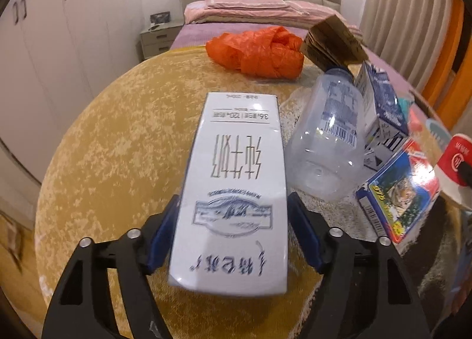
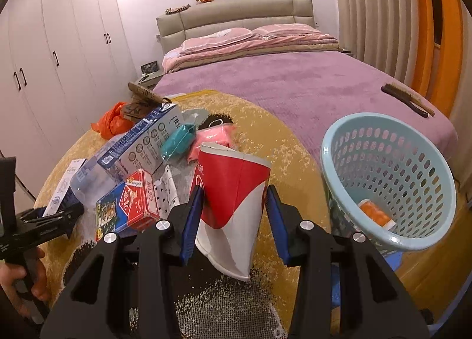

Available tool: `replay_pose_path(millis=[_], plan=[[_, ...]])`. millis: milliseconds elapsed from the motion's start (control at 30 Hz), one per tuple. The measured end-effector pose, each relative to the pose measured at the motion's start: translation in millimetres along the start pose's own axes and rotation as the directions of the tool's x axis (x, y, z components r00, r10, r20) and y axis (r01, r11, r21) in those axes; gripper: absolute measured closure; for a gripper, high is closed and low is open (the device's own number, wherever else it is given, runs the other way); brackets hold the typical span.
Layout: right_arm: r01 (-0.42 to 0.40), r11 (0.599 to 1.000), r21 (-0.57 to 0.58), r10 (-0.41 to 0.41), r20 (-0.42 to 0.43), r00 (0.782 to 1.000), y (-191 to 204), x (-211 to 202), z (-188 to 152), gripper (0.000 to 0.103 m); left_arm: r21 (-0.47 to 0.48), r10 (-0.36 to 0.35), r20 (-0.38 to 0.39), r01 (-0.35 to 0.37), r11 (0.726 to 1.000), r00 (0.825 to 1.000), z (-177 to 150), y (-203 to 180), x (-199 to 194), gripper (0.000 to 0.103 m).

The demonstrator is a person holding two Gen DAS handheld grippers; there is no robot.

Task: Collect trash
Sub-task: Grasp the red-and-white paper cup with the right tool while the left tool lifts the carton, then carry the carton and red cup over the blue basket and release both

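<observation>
Left wrist view: a white milk carton [image 1: 236, 191] is clamped between the blue pads of the left claw [image 1: 233, 238], held lengthwise above the golden rug [image 1: 118, 161]. In the right wrist view a red and white paper cup [image 2: 233, 203] sits between the pads of the right claw [image 2: 233, 221]; it appears gripped, the left pad pressing its side, though contact at the right pad cannot be confirmed. The pale blue perforated basket [image 2: 392, 179] stands just beside that claw on its right, tilted, with an orange-capped item [image 2: 376, 212] already lying inside.

The step in hand is judged to be carrying both pieces to the basket. The cup should be moved over the rim before the pads are parted, since a thin paper wall is easily crushed or may slip. The carton is best brought across afterwards, so the two claws are not crowded at the opening.

More trash is left on the rug: a clear plastic jar [image 1: 330, 144], a blue and white box [image 2: 141, 141], a red card box [image 2: 129, 206] and an orange plastic bag [image 1: 259, 52].

The rug lies on the floor at the foot of a bed with a purple cover [image 2: 295, 85]. White wardrobes [image 2: 59, 58] line one wall and pleated curtains [image 2: 374, 14] hang on the other.
</observation>
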State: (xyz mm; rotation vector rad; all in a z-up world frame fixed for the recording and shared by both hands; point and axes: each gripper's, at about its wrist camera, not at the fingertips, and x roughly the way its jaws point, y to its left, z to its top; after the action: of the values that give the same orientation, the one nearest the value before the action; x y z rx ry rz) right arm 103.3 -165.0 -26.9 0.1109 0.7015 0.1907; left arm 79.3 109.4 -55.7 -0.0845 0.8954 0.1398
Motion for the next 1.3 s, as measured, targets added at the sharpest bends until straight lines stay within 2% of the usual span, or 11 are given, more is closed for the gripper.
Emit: replay_pose_path(millis=[100, 167, 300, 433, 533, 700, 900, 1300], plan=[[-0.006, 1.0, -0.009, 0.006, -0.007, 1.0, 4, 1, -2, 0.063, 0.01, 0.008, 0.007, -0.008, 1.0, 1.0, 1, -3, 1, 0.034], [-0.005, 1.0, -0.014, 0.005, -0.007, 1.0, 5, 1, -3, 0.063, 0.013, 0.007, 0.017, -0.008, 1.0, 1.0, 1, -2, -1, 0.045], [-0.006, 1.0, -0.02, 0.006, 0.01, 1.0, 8, -3, -2, 0.063, 0.008, -0.01, 0.043, 0.01, 1.0, 0.999, -1, -1, -8, 0.046], [-0.002, 0.999, -0.035, 0.003, 0.034, 0.999, 12, -11, 1, 0.063, 0.007, -0.032, 0.103, 0.031, 0.999, 0.994, -4, 0, -25, 0.047], [-0.009, 0.999, -0.032, 0.011, 0.043, 0.999, 14, -15, 2, 0.063, 0.005, -0.057, 0.153, 0.057, 0.998, 0.987, -2, 0, -42, 0.047], [-0.022, 0.999, -0.026, 0.023, 0.067, 0.997, 15, -26, 5, 0.063, -0.003, -0.136, 0.2, 0.14, 0.99, 0.97, -1, -1, -61, 0.047], [-0.038, 0.999, -0.015, 0.04, 0.086, 0.995, 15, -34, 9, 0.063, -0.006, -0.212, 0.255, 0.22, 0.975, 0.943, -7, 1, -80, 0.047], [-0.071, 0.996, 0.052, 0.065, 0.105, 0.992, -3, -48, 15, 0.063, 0.053, -0.273, 0.294, 0.269, 0.962, 0.916, -5, -20, -104, 0.047]])
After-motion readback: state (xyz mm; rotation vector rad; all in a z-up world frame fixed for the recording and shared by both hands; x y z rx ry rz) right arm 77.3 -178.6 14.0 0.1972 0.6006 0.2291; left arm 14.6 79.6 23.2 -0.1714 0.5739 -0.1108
